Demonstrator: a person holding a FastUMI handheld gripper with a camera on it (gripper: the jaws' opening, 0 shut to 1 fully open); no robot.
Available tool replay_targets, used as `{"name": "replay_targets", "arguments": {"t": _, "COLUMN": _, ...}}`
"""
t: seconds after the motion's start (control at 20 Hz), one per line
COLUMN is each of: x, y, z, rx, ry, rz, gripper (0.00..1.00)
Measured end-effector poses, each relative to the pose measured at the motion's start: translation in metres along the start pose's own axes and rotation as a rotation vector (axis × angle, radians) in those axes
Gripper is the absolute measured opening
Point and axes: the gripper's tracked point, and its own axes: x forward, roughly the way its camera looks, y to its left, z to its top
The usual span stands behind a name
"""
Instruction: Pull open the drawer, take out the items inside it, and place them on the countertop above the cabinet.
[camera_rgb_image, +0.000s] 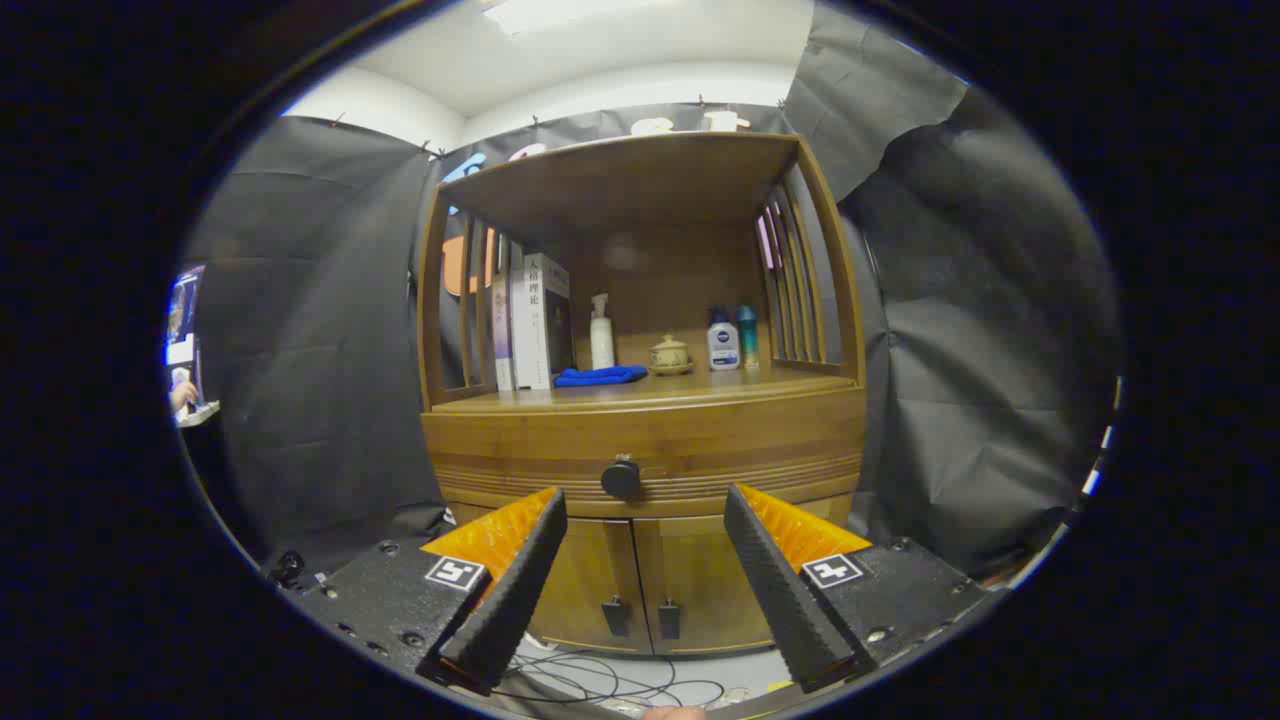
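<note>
Ahead, a wooden cabinet (640, 420) is seen with its drawer (645, 450) fully closed, so nothing is done yet. The tongs (645, 515) are held released, apart from the knob (621, 478) just beyond them. The bench (700, 385) above awaits the hidden items.

The fisheye camera rides on the gripper (645, 500) and looks forward along its two spread black ribbed fingers (515, 590), which rise from below. It faces the brown wooden cabinet (645, 440) squarely from the front, near but not touching. It sits about level with the shut drawer's round black knob (621, 478), which lies just beyond the fingertips, between them. From there it looks slightly up at the wooden counter (640, 388) and the underside of the shelf roof above, and down past the two lower doors to cables on the floor.
</note>
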Motion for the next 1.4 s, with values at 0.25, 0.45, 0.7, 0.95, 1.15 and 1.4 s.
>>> {"name": "replay_targets", "arguments": {"t": 0.25, "x": 0.0, "y": 0.001, "z": 0.0, "rx": -0.017, "ry": -0.003, "rz": 0.006, "gripper": 1.0}}
{"name": "replay_targets", "arguments": {"t": 0.45, "x": -0.001, "y": 0.002, "z": 0.003, "rx": -0.025, "ry": -0.011, "rz": 0.009, "gripper": 1.0}}
{"name": "replay_targets", "arguments": {"t": 0.7, "x": -0.001, "y": 0.002, "z": 0.001, "rx": -0.027, "ry": -0.005, "rz": 0.011, "gripper": 1.0}}
{"name": "replay_targets", "arguments": {"t": 0.95, "x": 0.0, "y": -0.002, "z": -0.001, "rx": -0.021, "ry": 0.005, "rz": 0.002, "gripper": 1.0}}
{"name": "replay_targets", "arguments": {"t": 1.15, "x": 0.002, "y": -0.004, "z": -0.002, "rx": -0.021, "ry": 0.012, "rz": -0.001, "gripper": 1.0}}
{"name": "replay_targets", "arguments": {"t": 1.4, "x": 0.012, "y": -0.002, "z": -0.012, "rx": -0.022, "ry": 0.025, "rz": -0.016, "gripper": 1.0}}
